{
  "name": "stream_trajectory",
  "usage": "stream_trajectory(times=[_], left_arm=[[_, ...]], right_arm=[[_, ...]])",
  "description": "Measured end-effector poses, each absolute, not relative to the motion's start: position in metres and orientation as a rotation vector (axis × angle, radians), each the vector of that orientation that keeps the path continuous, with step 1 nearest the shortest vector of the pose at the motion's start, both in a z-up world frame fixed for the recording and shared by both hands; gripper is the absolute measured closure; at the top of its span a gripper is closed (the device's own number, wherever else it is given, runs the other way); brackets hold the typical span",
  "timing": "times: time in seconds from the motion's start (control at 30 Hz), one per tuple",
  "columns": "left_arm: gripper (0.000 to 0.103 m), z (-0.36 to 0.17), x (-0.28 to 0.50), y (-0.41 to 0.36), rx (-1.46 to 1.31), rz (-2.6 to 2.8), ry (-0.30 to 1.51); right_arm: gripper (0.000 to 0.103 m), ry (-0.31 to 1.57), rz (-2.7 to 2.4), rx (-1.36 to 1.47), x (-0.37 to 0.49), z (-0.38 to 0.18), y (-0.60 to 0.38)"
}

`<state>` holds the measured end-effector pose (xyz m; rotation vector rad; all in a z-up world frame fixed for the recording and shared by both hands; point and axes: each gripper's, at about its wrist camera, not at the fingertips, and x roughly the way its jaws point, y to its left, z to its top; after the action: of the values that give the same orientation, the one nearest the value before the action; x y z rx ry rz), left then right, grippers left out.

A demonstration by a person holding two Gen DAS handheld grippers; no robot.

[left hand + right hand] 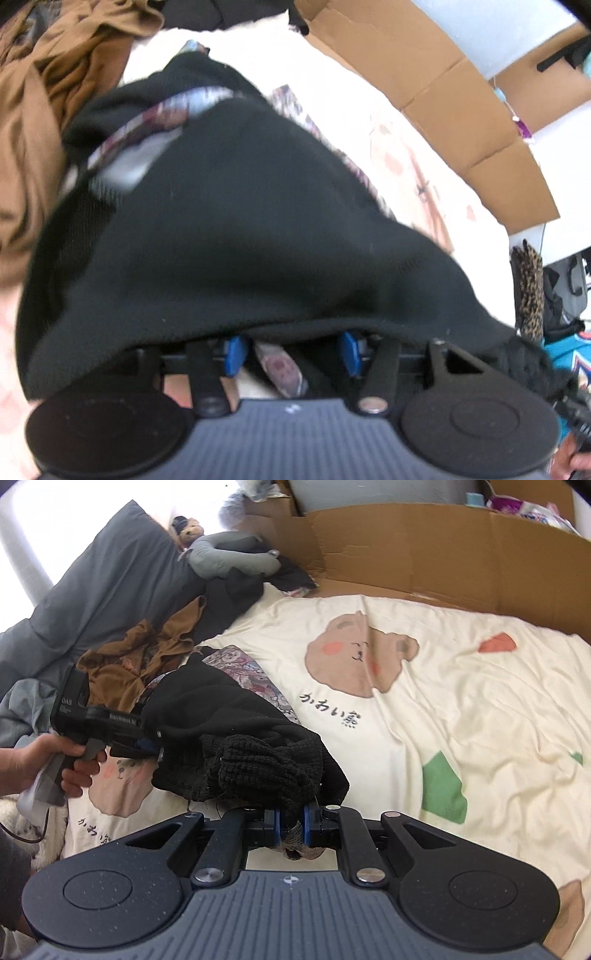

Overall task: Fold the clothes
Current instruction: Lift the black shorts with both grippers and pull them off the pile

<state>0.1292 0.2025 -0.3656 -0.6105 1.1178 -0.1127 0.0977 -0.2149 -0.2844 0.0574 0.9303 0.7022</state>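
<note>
A black knit garment (240, 221) with a patterned lining lies bunched on the cream bedspread (461, 701); it also fills the middle of the right wrist view (229, 716). My left gripper (291, 354) is under its near hem with the blue pads wide apart. A strip of the patterned lining hangs loose between them, and the black cloth drapes over the fingers. A hand holds the same left gripper (151, 746) at the garment's left side. My right gripper (291, 827) is shut on a bunched corner of the black garment, with lining poking out below the pads.
A brown garment (147, 653) lies crumpled beyond the black one, also at the left of the left wrist view (44, 110). Flattened cardboard (443, 546) walls the bed's far side. A grey pillow (110, 572) and a plush toy (229, 554) sit at the head.
</note>
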Motion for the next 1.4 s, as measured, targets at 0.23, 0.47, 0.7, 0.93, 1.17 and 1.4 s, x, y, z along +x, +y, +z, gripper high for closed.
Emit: stream_trajectory(times=[0.23, 0.47, 0.7, 0.93, 1.17, 1.4], left_arm=[[0.046, -0.38, 0.142, 0.214, -0.724, -0.098, 1.212], [0.091, -0.376, 0.126, 0.207, -0.758, -0.14, 1.228], [0.097, -0.323, 0.111, 0.213, -0.72, -0.227, 1.228], [0.098, -0.259, 0.108, 0.221, -0.671, -0.304, 1.222], [0.098, -0.214, 0.064, 0.22, -0.654, -0.398, 1.228], [0.098, -0.187, 0.059, 0.196, -0.655, -0.491, 1.234]], right_arm=[[0.094, 0.942, 0.685, 0.084, 0.098, -0.29, -0.217], [0.094, 0.957, 0.683, 0.092, 0.098, -0.29, -0.22], [0.094, 0.99, 0.739, 0.072, 0.092, -0.28, -0.23], [0.094, 1.051, 0.845, 0.077, 0.077, -0.266, -0.237], [0.094, 1.113, 0.955, 0.152, 0.063, -0.24, -0.252], [0.094, 1.147, 0.986, 0.217, 0.056, -0.22, -0.274]])
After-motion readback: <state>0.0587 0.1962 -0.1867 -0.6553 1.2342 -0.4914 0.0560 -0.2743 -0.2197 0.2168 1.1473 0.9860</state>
